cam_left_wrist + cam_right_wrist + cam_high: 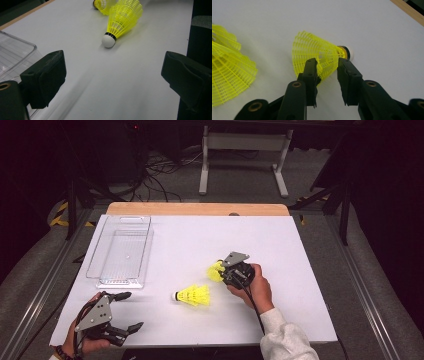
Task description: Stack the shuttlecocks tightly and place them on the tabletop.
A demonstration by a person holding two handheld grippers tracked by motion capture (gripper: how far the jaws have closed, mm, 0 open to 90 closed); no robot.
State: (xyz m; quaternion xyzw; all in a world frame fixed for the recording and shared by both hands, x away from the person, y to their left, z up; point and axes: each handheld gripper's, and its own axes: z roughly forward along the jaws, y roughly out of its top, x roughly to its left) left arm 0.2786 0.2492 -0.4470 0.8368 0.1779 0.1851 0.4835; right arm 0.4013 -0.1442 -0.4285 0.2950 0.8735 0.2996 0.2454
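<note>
Two yellow plastic shuttlecocks are on the white table [300,270]. One shuttlecock [194,295] [122,20] lies on its side near the middle, its white cork towards the left. The second shuttlecock [216,270] [317,53] lies just right of it, and my right gripper [223,272] [327,61] is shut on its mesh skirt near the cork, denting the mesh. My left gripper [129,311] [112,75] rests at the front left corner, open wide with nothing between its jaws, pointing at the free shuttlecock.
A clear plastic tray [122,255] [15,52] with nothing in it stands at the table's left side, just beyond the left gripper. A wooden strip [200,209] borders the far edge. Beyond the table are cables and a white stand on the floor.
</note>
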